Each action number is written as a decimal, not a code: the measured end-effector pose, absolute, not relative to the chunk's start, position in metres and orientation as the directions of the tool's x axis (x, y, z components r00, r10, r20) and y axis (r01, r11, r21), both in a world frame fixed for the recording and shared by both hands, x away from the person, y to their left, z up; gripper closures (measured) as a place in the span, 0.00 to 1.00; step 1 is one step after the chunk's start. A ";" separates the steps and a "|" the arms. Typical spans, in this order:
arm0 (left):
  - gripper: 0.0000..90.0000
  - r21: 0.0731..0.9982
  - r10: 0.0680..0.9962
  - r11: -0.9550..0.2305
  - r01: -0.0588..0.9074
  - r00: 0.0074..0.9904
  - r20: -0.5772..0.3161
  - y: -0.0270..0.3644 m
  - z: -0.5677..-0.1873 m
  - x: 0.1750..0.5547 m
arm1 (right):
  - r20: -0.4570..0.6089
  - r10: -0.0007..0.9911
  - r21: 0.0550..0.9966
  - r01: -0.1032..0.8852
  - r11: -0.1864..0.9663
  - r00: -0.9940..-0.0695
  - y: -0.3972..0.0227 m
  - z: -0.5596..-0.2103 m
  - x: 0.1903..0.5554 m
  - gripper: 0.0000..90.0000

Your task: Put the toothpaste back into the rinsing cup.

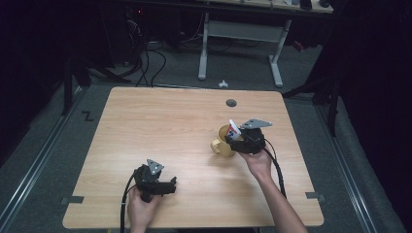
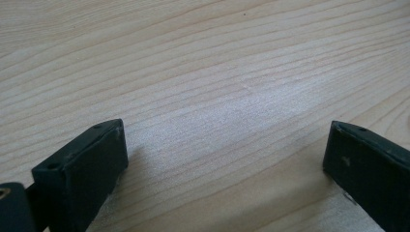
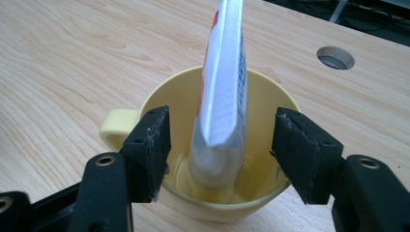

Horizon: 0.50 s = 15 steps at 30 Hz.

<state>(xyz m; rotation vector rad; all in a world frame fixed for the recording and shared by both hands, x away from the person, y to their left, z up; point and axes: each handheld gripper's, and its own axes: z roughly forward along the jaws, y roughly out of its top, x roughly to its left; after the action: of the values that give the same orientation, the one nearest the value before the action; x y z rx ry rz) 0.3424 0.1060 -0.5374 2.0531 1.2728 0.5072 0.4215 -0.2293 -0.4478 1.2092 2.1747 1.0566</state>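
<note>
A pale yellow mug (image 1: 222, 144) (image 3: 251, 87) stands right of the table's middle, handle (image 3: 112, 129) toward the left. A white tube with red and blue print (image 1: 234, 129) (image 3: 223, 87) stands in it, cap end down, leaning out over the rim. My right gripper (image 1: 237, 141) (image 3: 220, 140) hovers at the mug's near rim, open, a jaw on either side of the tube and neither pad touching it. My left gripper (image 1: 171, 185) (image 2: 222, 159) rests low at the front left of the table, open over bare wood.
The wooden table (image 1: 160, 126) has a round cable hole (image 1: 231, 103) (image 3: 336, 57) at the back, beyond the mug. Behind the table stand a white desk frame (image 1: 240, 34) and cables on the dark floor.
</note>
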 end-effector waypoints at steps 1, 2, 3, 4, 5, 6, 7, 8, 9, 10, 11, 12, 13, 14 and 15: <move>0.02 0.707 0.892 -0.308 0.636 0.451 -0.017 0.106 -0.537 0.342 | -0.007 0.852 0.789 0.520 0.326 -0.524 -0.229 -0.447 0.421 0.43; 0.02 0.707 0.892 -0.308 0.636 0.451 -0.017 0.106 -0.537 0.342 | -0.004 0.852 0.789 0.522 0.324 -0.523 -0.230 -0.447 0.421 0.43; 0.02 0.707 0.892 -0.308 0.636 0.451 -0.017 0.106 -0.537 0.342 | -0.004 0.852 0.789 0.522 0.324 -0.523 -0.230 -0.447 0.421 0.43; 0.02 0.707 0.892 -0.308 0.636 0.451 -0.017 0.106 -0.537 0.342 | 0.001 0.854 0.788 0.526 0.320 -0.521 -0.230 -0.447 0.421 0.43; 0.02 0.707 0.892 -0.308 0.636 0.451 -0.017 0.106 -0.537 0.342 | 0.002 0.854 0.788 0.527 0.319 -0.521 -0.230 -0.447 0.420 0.42; 0.02 0.707 0.892 -0.308 0.636 0.451 -0.017 0.106 -0.537 0.342 | 0.004 0.853 0.789 0.526 0.318 -0.522 -0.230 -0.446 0.420 0.42; 0.02 0.707 0.892 -0.308 0.636 0.451 -0.017 0.106 -0.537 0.342 | 0.004 0.853 0.789 0.526 0.318 -0.522 -0.230 -0.446 0.420 0.42; 0.02 0.707 0.892 -0.308 0.636 0.451 -0.017 0.106 -0.537 0.342 | 0.002 0.852 0.790 0.524 0.320 -0.524 -0.231 -0.446 0.420 0.42; 0.02 0.707 0.892 -0.308 0.636 0.451 -0.017 0.106 -0.537 0.342 | 0.000 0.852 0.790 0.522 0.321 -0.523 -0.231 -0.446 0.419 0.41; 0.02 0.707 0.892 -0.308 0.636 0.451 -0.017 0.106 -0.537 0.342 | 0.000 0.853 0.791 0.522 0.320 -0.522 -0.231 -0.445 0.419 0.41; 0.02 0.707 0.892 -0.308 0.636 0.451 -0.017 0.106 -0.537 0.342 | -0.001 0.853 0.791 0.521 0.320 -0.522 -0.231 -0.445 0.419 0.41; 0.02 0.707 0.892 -0.308 0.636 0.451 -0.017 0.106 -0.537 0.342 | 0.000 0.853 0.792 0.521 0.319 -0.523 -0.231 -0.445 0.418 0.41; 0.02 0.707 0.892 -0.308 0.636 0.451 -0.017 0.106 -0.537 0.342 | -0.004 0.853 0.792 0.519 0.322 -0.523 -0.232 -0.445 0.418 0.41; 0.02 0.708 0.892 -0.308 0.636 0.451 -0.017 0.106 -0.537 0.342 | -0.003 0.853 0.793 0.518 0.320 -0.522 -0.232 -0.445 0.417 0.41; 0.02 0.707 0.892 -0.308 0.636 0.451 -0.017 0.106 -0.537 0.342 | -0.002 0.854 0.793 0.519 0.319 -0.521 -0.232 -0.445 0.416 0.41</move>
<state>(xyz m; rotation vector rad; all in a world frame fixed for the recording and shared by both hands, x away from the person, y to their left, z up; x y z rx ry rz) 0.3424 0.1060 -0.5374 2.0532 1.2728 0.5072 0.4165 -0.2322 -0.4445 1.2146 2.1669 1.0664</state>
